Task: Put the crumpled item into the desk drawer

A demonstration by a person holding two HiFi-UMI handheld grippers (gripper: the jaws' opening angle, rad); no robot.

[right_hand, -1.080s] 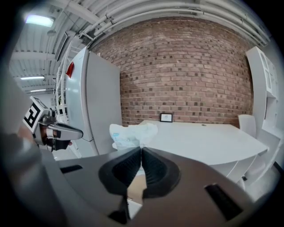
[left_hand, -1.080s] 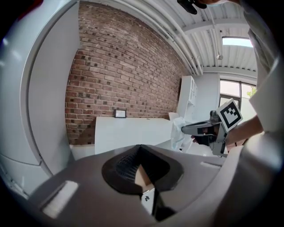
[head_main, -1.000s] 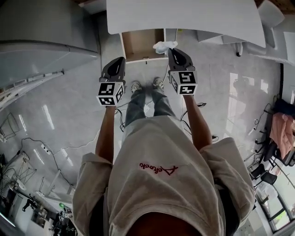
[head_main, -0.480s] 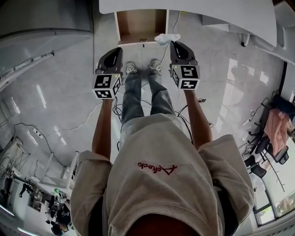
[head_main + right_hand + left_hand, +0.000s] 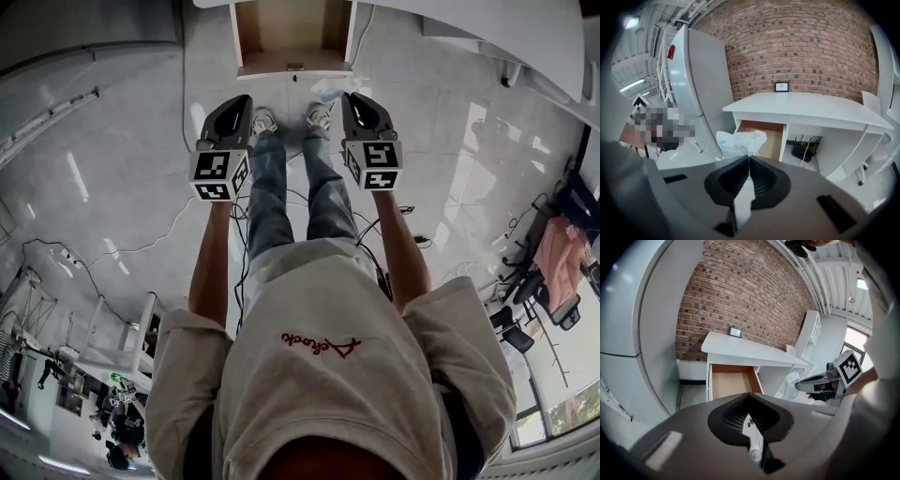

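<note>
Fingers of the right gripper (image 5: 749, 160) are pressed together on the crumpled item (image 5: 740, 142), a white bag with blue print. It bunches up just ahead of the fingertips, and a strip of it runs back between them. The item hangs in the air in front of the open drawer (image 5: 765, 136), not yet inside it. In the head view it shows as a pale wad (image 5: 328, 90) at the tip of the right gripper (image 5: 350, 97), over the floor (image 5: 131, 187) and just short of the drawer front (image 5: 292, 66). The left gripper (image 5: 749, 396) has its fingers closed with nothing between them. It is held level with the right one, and in the head view (image 5: 246, 101) the person's legs (image 5: 286, 197) show between the two. The drawer sits pulled out under the left end of the white tabletop (image 5: 811, 110), its brown inside bare as far as it shows. A small frame (image 5: 781, 86) stands at the back of the tabletop against the brick wall (image 5: 801, 47).
</note>
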